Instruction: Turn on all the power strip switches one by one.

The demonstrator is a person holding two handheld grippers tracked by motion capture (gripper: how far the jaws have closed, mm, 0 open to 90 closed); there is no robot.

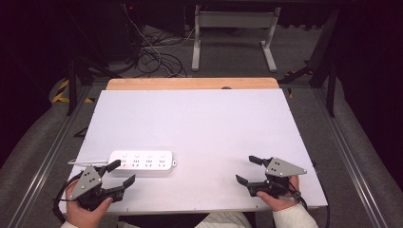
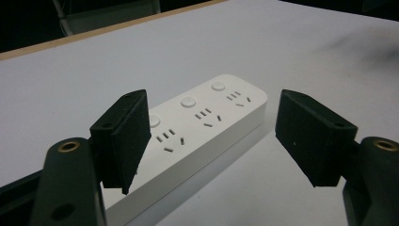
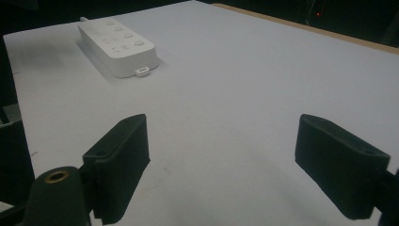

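Left gripper [image 1: 115, 174] sits with its jaws spread wide and nothing between them, right at the near left end of the power strip [image 1: 142, 163], which lies flat on the white bench [image 1: 199, 123] toward its near left part. From the high view I see the upper jaw tip reaching onto the strip's near left corner, though I cannot tell whether it touches; the lower jaw stands just off the strip's near long edge. In the left gripper view the strip [image 2: 197, 127] runs away between the jaws, its nearest end cut off behind the left jaw, and only three socket groups with their round buttons are plain. A thin grey cable leaves the strip's left end and is hard to follow. My right gripper [image 1: 247, 172] is also wide open and empty, well apart from the strip's right end, over bare bench. In the right gripper view the strip [image 3: 117, 47] lies far off, its markings too small to read.
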